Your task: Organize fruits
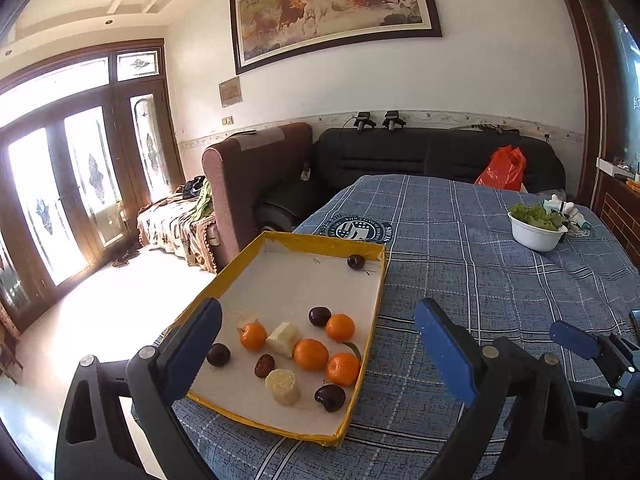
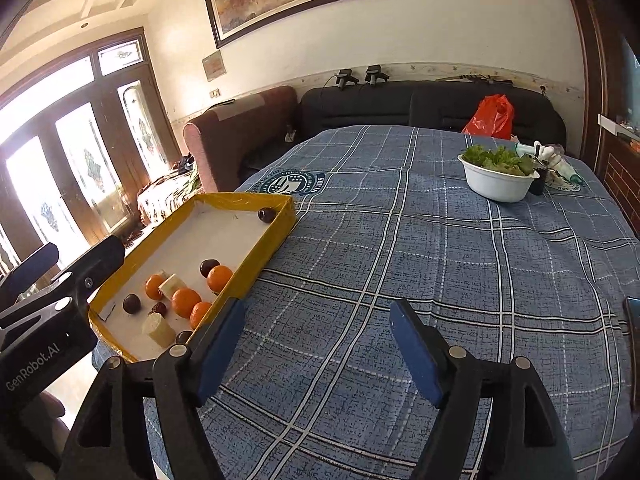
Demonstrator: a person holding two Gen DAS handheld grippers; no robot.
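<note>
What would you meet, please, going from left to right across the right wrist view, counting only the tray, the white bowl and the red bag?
yellow tray → white bowl → red bag; bowl and bag overlap sideways, so their order is loose.

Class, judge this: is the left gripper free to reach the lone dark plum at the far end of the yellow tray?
Probably yes. The left gripper is open and empty, and the tray's floor between the near fruit and that plum is bare.
</note>
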